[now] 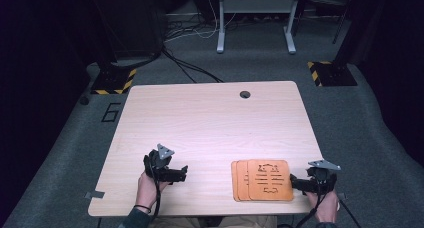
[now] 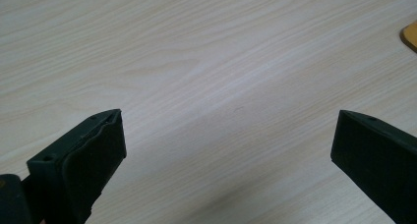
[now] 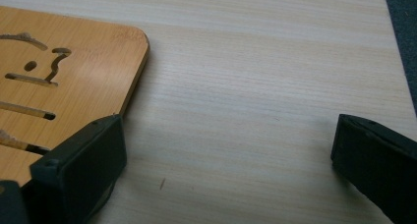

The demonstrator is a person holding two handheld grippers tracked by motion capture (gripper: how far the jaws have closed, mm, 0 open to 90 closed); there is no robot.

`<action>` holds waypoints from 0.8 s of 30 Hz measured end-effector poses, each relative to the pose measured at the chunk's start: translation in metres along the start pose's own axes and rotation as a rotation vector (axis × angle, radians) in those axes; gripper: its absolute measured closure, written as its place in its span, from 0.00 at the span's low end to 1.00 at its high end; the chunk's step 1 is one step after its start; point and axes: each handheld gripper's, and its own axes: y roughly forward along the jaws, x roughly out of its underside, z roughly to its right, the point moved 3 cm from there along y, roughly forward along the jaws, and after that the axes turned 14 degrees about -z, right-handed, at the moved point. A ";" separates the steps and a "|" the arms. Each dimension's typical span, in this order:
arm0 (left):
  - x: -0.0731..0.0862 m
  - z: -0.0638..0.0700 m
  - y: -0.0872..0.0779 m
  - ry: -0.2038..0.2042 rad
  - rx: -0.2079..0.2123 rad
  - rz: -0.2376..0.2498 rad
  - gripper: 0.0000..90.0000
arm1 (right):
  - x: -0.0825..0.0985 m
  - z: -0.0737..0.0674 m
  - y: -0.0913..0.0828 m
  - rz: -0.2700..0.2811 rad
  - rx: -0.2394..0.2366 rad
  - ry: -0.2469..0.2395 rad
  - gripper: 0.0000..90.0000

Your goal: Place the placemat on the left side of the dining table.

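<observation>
Pale wood-grain table [image 1: 210,118] fills the middle of the high view. Orange-brown square wooden boards with cut-out patterns [image 1: 262,180], stacked and fanned, lie at its lower right. Just right of them sits the right gripper [image 1: 300,184], jaws wide apart, empty. At lower left, the left gripper [image 1: 181,174] gapes likewise over bare tabletop.

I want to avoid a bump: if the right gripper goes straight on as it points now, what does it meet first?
Probably the wooden boards. The right gripper points at their right edge, jaws open. Whether it would hit the edge or pass over, I cannot tell.
</observation>
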 end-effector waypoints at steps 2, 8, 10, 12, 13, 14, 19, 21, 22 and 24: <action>-0.001 0.004 0.001 0.010 0.003 0.001 0.00 | -0.001 -0.002 0.000 0.007 -0.009 0.001 0.00; -0.009 0.016 -0.001 0.036 0.016 0.010 0.00 | -0.003 -0.007 -0.006 0.056 -0.048 -0.005 0.00; -0.012 0.020 -0.001 0.047 0.018 0.011 0.00 | -0.003 -0.011 -0.004 0.042 -0.040 -0.034 0.00; -0.015 0.025 -0.001 0.057 0.026 0.015 0.00 | -0.003 -0.011 -0.003 0.032 -0.043 -0.030 0.00; -0.016 0.028 -0.001 0.063 0.029 0.016 0.00 | -0.003 -0.011 -0.002 0.028 -0.041 -0.032 0.00; -0.018 0.031 -0.001 0.072 0.034 0.014 0.00 | -0.002 -0.011 0.000 0.024 -0.038 -0.033 0.00; -0.027 0.045 -0.001 0.100 0.068 0.011 0.00 | -0.001 -0.012 0.000 0.028 -0.041 -0.031 0.00; -0.033 0.053 -0.001 0.114 0.085 0.010 0.00 | -0.001 -0.012 0.000 0.029 -0.040 -0.031 0.00; -0.035 0.057 -0.001 0.123 0.091 0.007 0.00 | 0.000 -0.012 0.000 0.030 -0.040 -0.032 0.00; -0.041 0.067 0.001 0.136 0.112 -0.002 0.00 | 0.000 -0.013 0.000 0.028 -0.040 -0.026 0.00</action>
